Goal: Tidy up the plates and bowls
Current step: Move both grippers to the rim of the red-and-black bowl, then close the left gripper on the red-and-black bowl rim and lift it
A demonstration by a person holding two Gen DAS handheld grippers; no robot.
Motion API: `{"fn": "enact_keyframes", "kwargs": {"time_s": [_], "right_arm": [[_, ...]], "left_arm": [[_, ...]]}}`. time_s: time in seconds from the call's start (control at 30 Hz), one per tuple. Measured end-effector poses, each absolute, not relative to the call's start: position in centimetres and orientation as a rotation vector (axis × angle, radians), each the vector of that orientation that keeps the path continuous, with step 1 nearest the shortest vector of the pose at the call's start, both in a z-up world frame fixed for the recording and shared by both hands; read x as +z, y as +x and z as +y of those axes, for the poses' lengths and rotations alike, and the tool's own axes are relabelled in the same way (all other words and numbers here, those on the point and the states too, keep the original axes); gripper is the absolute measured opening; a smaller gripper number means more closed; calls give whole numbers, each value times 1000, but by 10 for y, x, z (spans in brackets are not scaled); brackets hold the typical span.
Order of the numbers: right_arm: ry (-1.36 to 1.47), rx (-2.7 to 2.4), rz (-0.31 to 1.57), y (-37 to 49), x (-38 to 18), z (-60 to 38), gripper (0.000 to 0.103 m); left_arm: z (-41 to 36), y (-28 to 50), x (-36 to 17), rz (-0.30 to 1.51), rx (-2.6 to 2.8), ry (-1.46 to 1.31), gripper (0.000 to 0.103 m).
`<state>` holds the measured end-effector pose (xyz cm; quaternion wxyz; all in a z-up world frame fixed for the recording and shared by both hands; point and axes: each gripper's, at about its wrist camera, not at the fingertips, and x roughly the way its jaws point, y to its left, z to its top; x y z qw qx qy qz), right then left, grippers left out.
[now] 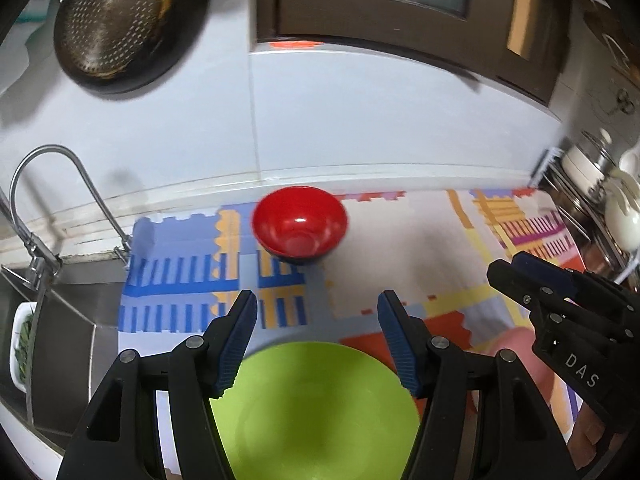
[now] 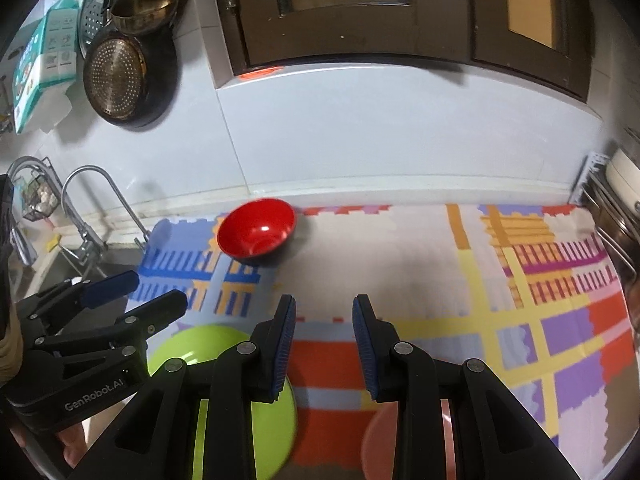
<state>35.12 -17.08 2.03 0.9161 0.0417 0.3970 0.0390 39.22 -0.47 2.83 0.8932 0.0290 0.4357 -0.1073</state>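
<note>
**Two grippers above a patterned counter mat with bowls and plates**

The patterned mat [image 2: 420, 264] covers the counter, running from the sink [image 1: 60, 320] on the left to a dish rack [image 1: 592, 200] on the right, with the tiled wall [image 1: 360, 120] behind it. A perforated pan [image 2: 116, 76] hangs on the wall at upper left, and a curved faucet [image 1: 52, 188] rises beside the sink.

The green plate [image 1: 316, 408] lies on the mat's near edge, directly below the left gripper [image 1: 318, 312], whose fingers stand wide apart and hold nothing. In the right wrist view the same plate [image 2: 192, 344] appears left of the right gripper [image 2: 324, 316]; its fingers are also parted, with a narrower gap, and empty. A pink plate [image 2: 384, 436] lies at the near edge, partly hidden beneath the right gripper's right finger.

The red bowl [image 1: 300, 222], red inside and dark outside, sits tilted toward the cameras at the far side of the mat, close to the wall and well apart from both plates and both grippers.
</note>
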Motion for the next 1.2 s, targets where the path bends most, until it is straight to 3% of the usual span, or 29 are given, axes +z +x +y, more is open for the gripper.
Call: {"fn": "enact_keyframes", "kwargs": {"time_s": [0.67, 1.2], "right_arm": [[85, 126, 881, 451, -9, -136, 31], [9, 160, 1009, 525, -56, -117, 31]], "left_arm": [[27, 485, -5, 950, -171, 95, 62], [37, 548, -63, 1022, -171, 99, 62]]}}
